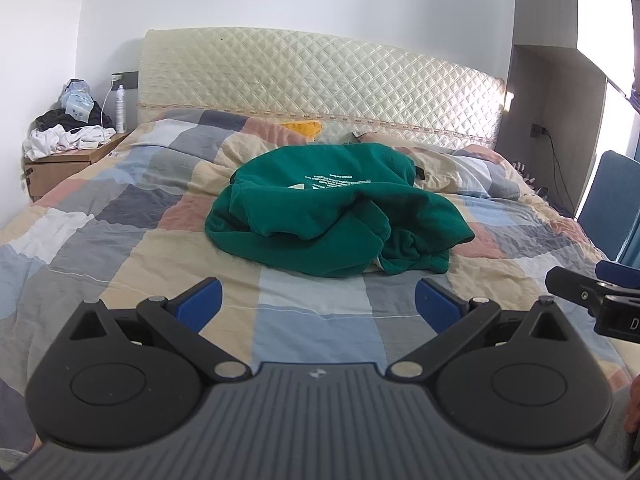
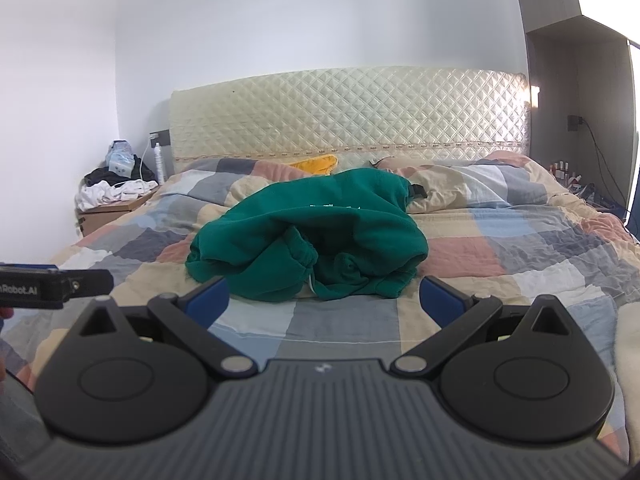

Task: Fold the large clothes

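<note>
A green sweatshirt (image 1: 320,216) lies crumpled mid-bed. Before its near edge is bare quilt (image 1: 316,320), where the left gripper (image 1: 318,302) and right gripper (image 2: 324,300) hover, fingers apart.

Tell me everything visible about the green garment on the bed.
The green garment is a large, fleecy-looking piece, crumpled in a loose heap and not yet folded. Small white print, too small to read, shows on its upper face, and a gathered cuff or hem bunches near the front. It lies mid-bed on the patchwork quilt, in front of the pillows. A small black piece shows at its far right edge. Both grippers, left and right, are open and short of it.
</note>
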### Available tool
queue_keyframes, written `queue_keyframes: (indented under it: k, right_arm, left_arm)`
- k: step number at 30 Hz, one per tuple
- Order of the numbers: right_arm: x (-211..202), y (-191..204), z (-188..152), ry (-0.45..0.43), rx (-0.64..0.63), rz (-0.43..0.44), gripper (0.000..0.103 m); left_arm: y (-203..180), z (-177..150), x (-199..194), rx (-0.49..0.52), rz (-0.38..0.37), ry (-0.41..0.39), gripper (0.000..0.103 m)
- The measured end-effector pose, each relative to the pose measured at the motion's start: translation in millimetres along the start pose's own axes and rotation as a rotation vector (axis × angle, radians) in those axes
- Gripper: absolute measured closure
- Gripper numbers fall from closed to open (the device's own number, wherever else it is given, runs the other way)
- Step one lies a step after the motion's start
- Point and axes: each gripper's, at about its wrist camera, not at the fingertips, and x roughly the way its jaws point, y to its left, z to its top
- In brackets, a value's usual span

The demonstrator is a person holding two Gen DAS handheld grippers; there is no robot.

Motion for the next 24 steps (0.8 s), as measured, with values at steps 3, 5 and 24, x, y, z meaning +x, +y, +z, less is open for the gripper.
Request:
queue_keyframes:
  k: [3, 5, 24]
  right_arm:
    - [0.0, 0.0, 0.2, 0.0, 0.0, 0.001, 0.0]
    - [0.0, 0.0, -0.2, 0.002, -0.001, 0.004, 0.0]
    - [2.6, 1.2, -1.4, 0.013, -0.006, 0.012, 0.0]
  left_arm:
    - [-0.6, -0.6, 0.3, 0.0, -0.001, -0.001, 0.0]
    - [-0.5, -0.4, -0.2, 0.0, -0.004, -0.002, 0.0]
    - [-1.2, -2.9, 2.1, 0.001, -0.008, 0.002, 0.0]
